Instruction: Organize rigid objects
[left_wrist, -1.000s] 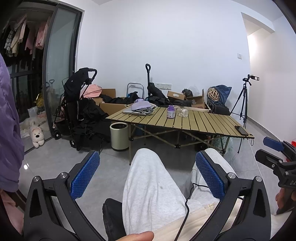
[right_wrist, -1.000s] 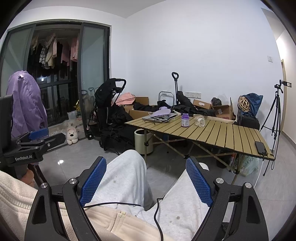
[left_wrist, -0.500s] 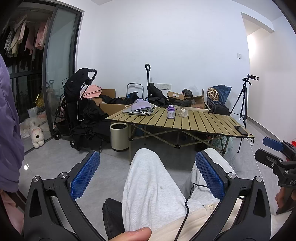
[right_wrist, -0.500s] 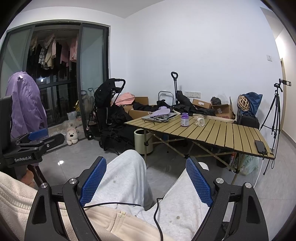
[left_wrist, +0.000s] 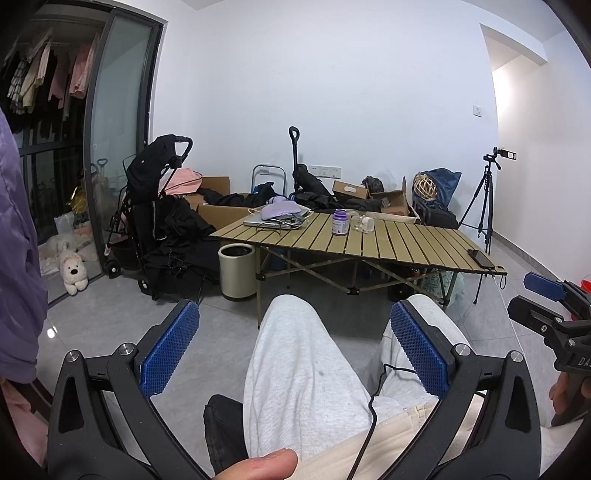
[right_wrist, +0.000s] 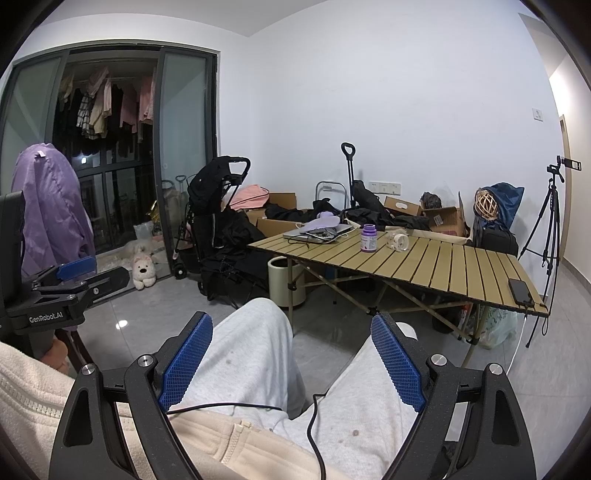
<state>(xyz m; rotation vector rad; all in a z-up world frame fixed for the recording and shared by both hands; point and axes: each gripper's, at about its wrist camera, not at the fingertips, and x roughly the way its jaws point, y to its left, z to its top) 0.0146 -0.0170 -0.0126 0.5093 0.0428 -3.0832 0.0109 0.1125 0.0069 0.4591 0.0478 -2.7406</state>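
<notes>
Even indoor light, floor (left_wrist: 51, 332) glare, perhaps slight fisheye-edge softness

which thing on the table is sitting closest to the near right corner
The black phone, lying flat at the table's near right edge. The purple bottle, tape roll and laptop all sit at the far side.
</notes>
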